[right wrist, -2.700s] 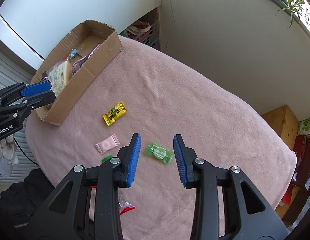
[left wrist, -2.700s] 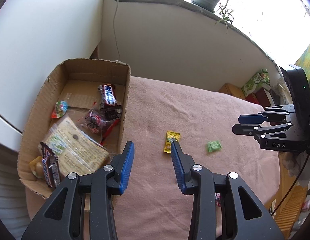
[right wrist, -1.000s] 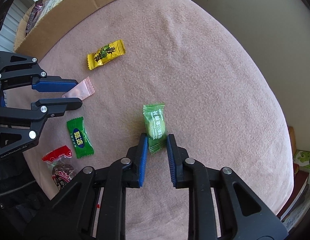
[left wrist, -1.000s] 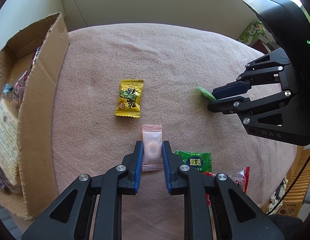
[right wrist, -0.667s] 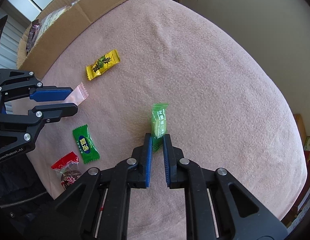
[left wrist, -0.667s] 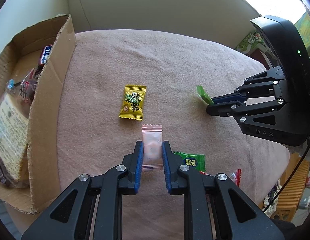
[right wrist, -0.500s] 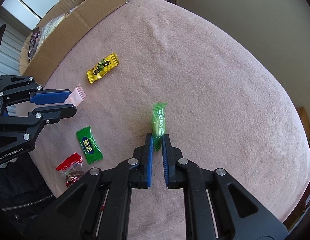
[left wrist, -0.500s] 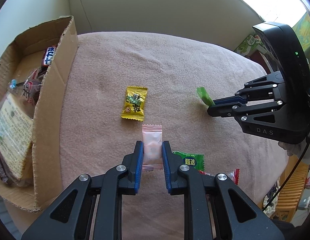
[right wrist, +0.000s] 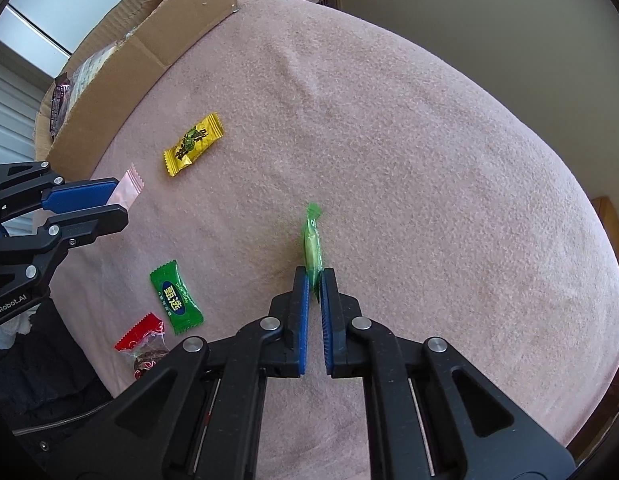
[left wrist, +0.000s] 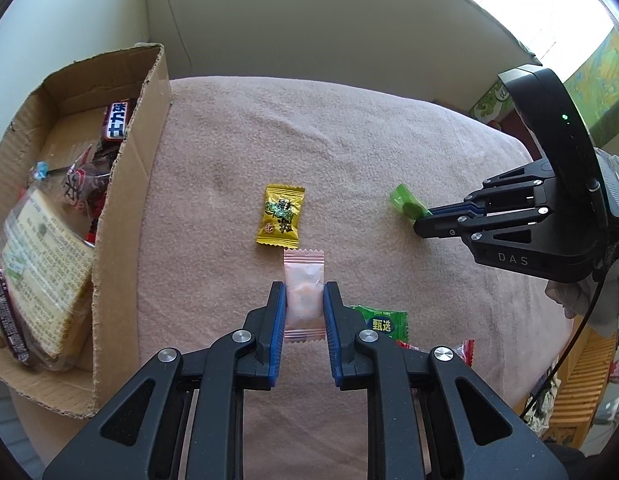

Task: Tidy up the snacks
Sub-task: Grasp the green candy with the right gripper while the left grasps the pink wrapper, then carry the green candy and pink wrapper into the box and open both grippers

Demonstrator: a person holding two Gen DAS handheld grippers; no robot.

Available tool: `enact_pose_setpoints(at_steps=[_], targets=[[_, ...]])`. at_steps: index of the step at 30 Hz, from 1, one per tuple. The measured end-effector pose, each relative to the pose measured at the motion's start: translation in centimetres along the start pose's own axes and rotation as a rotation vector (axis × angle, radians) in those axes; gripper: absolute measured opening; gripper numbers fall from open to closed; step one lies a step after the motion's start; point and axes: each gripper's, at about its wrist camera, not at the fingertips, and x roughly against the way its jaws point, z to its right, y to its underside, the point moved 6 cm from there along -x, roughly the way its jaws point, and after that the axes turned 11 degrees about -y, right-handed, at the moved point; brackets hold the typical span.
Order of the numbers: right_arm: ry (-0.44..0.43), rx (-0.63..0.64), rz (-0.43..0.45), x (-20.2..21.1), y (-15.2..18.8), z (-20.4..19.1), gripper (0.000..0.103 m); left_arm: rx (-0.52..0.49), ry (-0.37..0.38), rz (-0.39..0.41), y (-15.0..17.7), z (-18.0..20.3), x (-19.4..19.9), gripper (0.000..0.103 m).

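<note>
Two handheld grippers work over a round table draped in a pink cloth [left wrist: 349, 140], each holding a sweet. Against the table's left edge sits an open cardboard box [left wrist: 125, 216], already holding a flat packet of biscuits [left wrist: 45, 264], a dark chocolate bar [left wrist: 115, 120] and some crinkly wrapped snacks. From my spot the left gripper [left wrist: 304, 310] has its blue pads clamped on the two long sides of a pale pink candy [left wrist: 303, 292], the wrapper's far end sticking out past the fingertips. The right gripper [right wrist: 314, 280] is squeezed nearly closed on a light green candy [right wrist: 312, 244], pinching the near end so the sweet stands on edge, tilted away from the jaws. Whether either candy is off the cloth, I cannot tell. Between the box and the grippers a yellow candy [left wrist: 281, 216] lies flat on the cloth, just beyond the pink one. A dark green candy [right wrist: 175, 298] with white lettering lies near the table's front edge, and beside it, closer to the edge, a red-ended clear wrapper [right wrist: 143, 342] holding something dark.
</note>
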Motion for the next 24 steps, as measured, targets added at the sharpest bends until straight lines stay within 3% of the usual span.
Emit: enact_pose_setpoints(at_steps=[6,17,24], targets=[[-0.002,0.004,0.015,0.1,-1.1,0.1,0.005,0.025,-0.002,0.015,-0.4,0.8,0.6,0.017],[-0.057,0.005,0.105,4.5,-2.4,-0.6,0.005,0.095,-0.011,0.064,-1.6,-2.5,3.5,0.017],[-0.066,0.061,0.154,6.8,-5.3,-3.7,0.005,0.142,-0.045,0.098,-2.5,-5.9,5.2,0.017]])
